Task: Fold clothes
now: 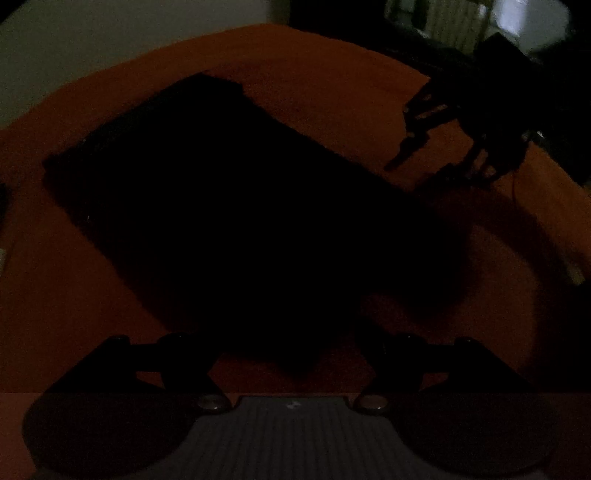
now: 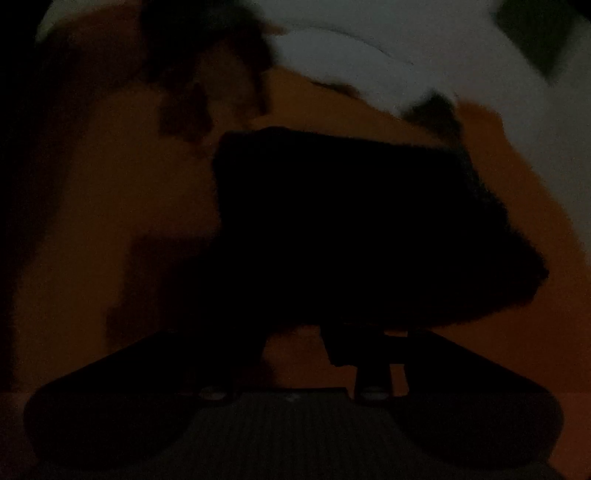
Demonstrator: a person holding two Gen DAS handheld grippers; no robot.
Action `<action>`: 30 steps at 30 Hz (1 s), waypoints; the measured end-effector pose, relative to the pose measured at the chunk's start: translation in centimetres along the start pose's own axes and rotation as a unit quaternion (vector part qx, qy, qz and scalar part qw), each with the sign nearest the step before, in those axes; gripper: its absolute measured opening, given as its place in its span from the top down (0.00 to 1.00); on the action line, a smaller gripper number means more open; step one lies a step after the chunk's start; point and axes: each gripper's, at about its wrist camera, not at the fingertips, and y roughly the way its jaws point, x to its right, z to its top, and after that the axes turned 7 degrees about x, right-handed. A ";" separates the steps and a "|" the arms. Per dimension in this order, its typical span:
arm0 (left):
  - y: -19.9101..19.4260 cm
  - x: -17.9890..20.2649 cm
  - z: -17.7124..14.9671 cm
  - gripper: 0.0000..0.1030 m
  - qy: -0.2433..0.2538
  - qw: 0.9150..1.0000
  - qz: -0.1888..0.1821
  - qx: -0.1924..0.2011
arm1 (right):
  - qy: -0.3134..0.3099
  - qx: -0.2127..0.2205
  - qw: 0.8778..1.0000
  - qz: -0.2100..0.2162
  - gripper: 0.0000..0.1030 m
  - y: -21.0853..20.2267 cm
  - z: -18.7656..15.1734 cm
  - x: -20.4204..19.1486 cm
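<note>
The scene is very dark. A black folded garment (image 1: 236, 206) lies flat on an orange sheet (image 1: 332, 92); it also shows in the right wrist view (image 2: 362, 221). My left gripper (image 1: 288, 332) is low at the garment's near edge, its fingertips lost against the dark cloth. My right gripper (image 1: 432, 151) shows in the left wrist view at the right, above the sheet beside the garment, with fingers spread. In its own view the right gripper (image 2: 325, 325) sits at the garment's near edge, fingertips hidden in the dark. The left gripper (image 2: 207, 85) shows blurred at the upper left.
A pale wall or bedding (image 2: 406, 44) lies beyond the orange sheet (image 2: 110, 184). A dim window or shelf (image 1: 480, 18) shows at the upper right. A dark shadow (image 1: 517, 236) falls on the sheet right of the garment.
</note>
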 end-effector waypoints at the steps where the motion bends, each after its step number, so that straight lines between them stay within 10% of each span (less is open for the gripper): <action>1: 0.3 0.1 0.1 0.29 0.006 1.000 0.001 -0.004 | -0.034 0.000 0.999 -0.004 0.67 0.6 -0.1 -0.6; 8: 1.4 -0.1 1.1 0.21 -0.033 0.999 -0.004 0.013 | -0.182 0.006 0.983 -0.027 0.58 3.5 -0.6 -3.3; 14: 0.5 -1.3 0.4 0.13 -0.101 0.994 -0.010 0.049 | -0.253 0.045 0.960 -0.110 0.25 3.9 -1.3 -4.8; 19: -0.1 -2.2 0.0 0.13 -0.115 0.991 -0.006 0.062 | -0.304 0.063 0.948 -0.069 0.18 6.3 -0.8 -5.0; 22: -0.3 -2.9 0.4 0.13 -0.120 0.990 -0.005 0.073 | -0.314 0.077 0.945 -0.049 0.24 6.8 -0.4 -4.9; 26: -1.0 -4.3 1.9 0.11 -0.145 0.984 -0.003 0.107 | -0.259 0.090 0.961 -0.030 0.74 7.3 1.5 -2.7; 30: -2.6 -6.6 3.9 0.08 -0.192 0.968 -0.001 0.162 | -0.136 0.113 0.984 -0.019 0.79 6.6 4.7 2.1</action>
